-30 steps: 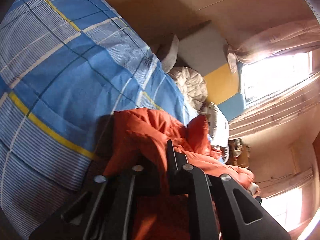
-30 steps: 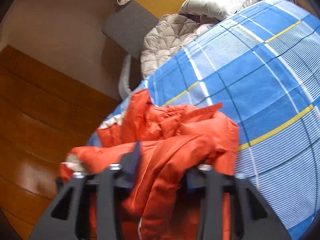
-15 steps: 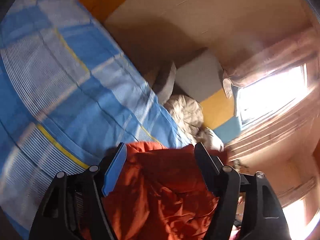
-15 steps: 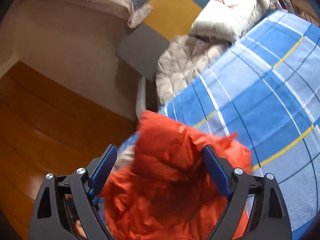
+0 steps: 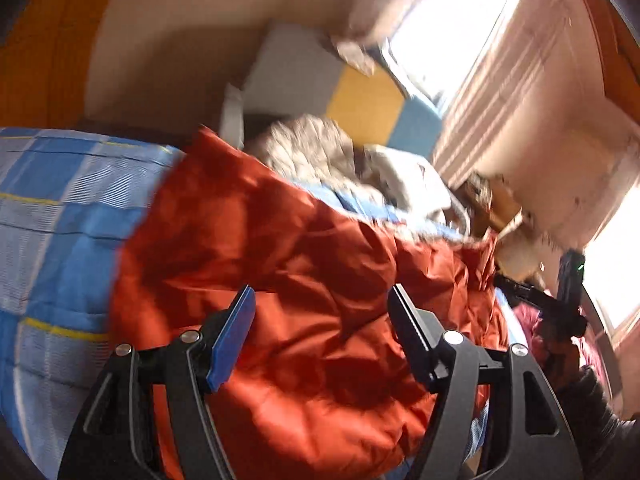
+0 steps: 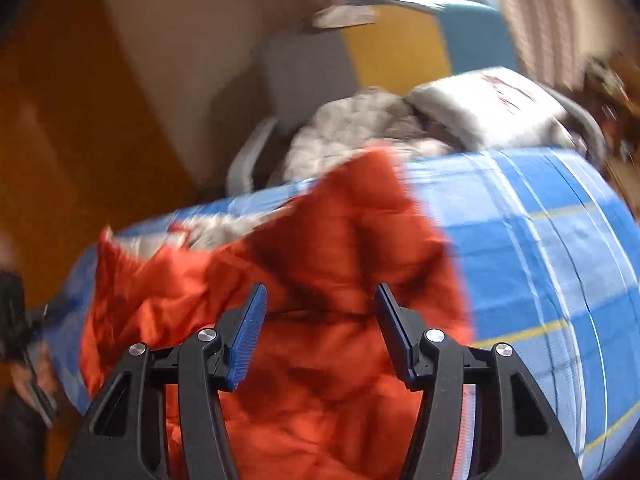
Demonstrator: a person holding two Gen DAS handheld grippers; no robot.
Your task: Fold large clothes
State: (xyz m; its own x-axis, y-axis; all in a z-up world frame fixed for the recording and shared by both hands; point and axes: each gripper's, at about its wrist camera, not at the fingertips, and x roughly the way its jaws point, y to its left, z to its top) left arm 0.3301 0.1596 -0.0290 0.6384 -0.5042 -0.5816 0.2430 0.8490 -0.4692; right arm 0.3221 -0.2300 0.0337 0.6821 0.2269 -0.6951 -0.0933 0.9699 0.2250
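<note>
An orange puffy jacket (image 5: 312,264) lies crumpled on a bed with a blue plaid sheet (image 5: 60,208). My left gripper (image 5: 320,294) hovers open just above the jacket, with no fabric pinched between its blue pads. In the right wrist view the same jacket (image 6: 320,248) spreads over the sheet (image 6: 540,240). My right gripper (image 6: 321,290) hangs over it, jaws closing but still apart, with nothing caught between the pads. Both views are blurred by motion.
A beige quilted blanket (image 5: 308,152) and a white pillow (image 5: 412,180) are piled at the head of the bed. Behind them stand grey, yellow and blue headboard panels (image 5: 368,96). A bright curtained window (image 5: 452,20) is beyond. A hand (image 5: 560,352) shows at the right edge.
The left gripper was shut on a fold of the jacket, has let go and risen. The right gripper also came off the jacket and rose. Both views have rolled.
</note>
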